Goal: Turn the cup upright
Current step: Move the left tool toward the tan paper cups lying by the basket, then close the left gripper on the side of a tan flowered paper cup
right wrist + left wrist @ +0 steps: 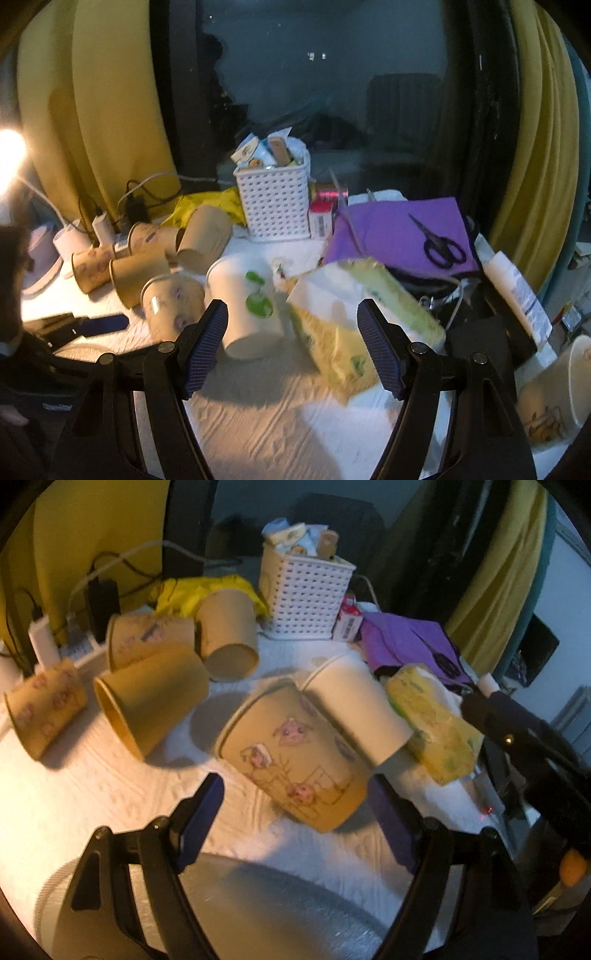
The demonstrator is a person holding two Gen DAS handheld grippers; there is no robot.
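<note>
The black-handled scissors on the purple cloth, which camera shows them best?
The right wrist view: the black-handled scissors lie whole and unobstructed on the purple cloth. The left wrist view shows only dark, blurred handle loops near the cloth's edge.

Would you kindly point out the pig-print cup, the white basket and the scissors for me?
pig-print cup (295, 753): left wrist view, on its printed side wall.
white basket (273, 206): right wrist view, on its perforated front wall.
scissors (441, 247): right wrist view, on the handle loops, lying on the purple cloth.
</note>
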